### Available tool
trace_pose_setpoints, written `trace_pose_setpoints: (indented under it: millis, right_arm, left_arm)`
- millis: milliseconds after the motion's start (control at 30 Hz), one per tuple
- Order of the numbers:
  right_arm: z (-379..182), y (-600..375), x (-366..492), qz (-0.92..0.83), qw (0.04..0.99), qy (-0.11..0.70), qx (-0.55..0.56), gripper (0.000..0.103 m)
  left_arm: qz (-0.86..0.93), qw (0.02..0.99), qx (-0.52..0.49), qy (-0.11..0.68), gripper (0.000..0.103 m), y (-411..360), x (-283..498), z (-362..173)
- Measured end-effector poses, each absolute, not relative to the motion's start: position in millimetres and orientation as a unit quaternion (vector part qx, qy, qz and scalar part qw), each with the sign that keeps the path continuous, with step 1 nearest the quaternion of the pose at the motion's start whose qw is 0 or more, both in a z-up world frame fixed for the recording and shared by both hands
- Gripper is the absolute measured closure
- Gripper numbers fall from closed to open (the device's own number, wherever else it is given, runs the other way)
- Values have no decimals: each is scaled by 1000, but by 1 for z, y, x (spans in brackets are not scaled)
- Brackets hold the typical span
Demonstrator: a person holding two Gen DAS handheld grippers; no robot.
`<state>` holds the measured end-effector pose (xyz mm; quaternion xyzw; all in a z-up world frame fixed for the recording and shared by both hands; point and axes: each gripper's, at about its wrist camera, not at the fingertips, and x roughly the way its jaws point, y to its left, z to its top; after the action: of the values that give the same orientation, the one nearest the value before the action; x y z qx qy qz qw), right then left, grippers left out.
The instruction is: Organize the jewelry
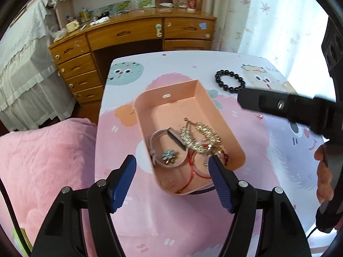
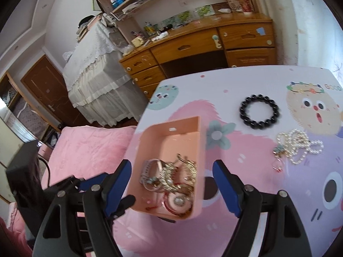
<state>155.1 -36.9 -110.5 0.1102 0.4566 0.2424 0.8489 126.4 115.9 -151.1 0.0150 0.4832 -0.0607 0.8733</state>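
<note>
Gaping left gripper (image 1: 172, 167) — pink box (image 1: 216, 115) beneath

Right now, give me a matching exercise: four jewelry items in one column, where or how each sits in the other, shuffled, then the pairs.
1. black bead bracelet
2. pearl necklace
3. gold chain jewelry
4. pink box

A. heaped on the table, outside the box
B. holds several pieces
C. lies inside the box
D. lies as an open ring on the table

Pairs: 1-D, 2-A, 3-C, 4-B
</note>
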Motion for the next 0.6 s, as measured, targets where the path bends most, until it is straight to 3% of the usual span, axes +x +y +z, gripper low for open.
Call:
trace_pose_setpoints:
  millis: [300,600]
  right_arm:
    - [-120,-83,148,187,862,462,93,24]
    - [-141,-128,156,110,879,463,2,25]
  left_arm:
    - [-107,855,23,507,33,77,145,-147]
    - [-124,814,-11,567,33,33,193,-150]
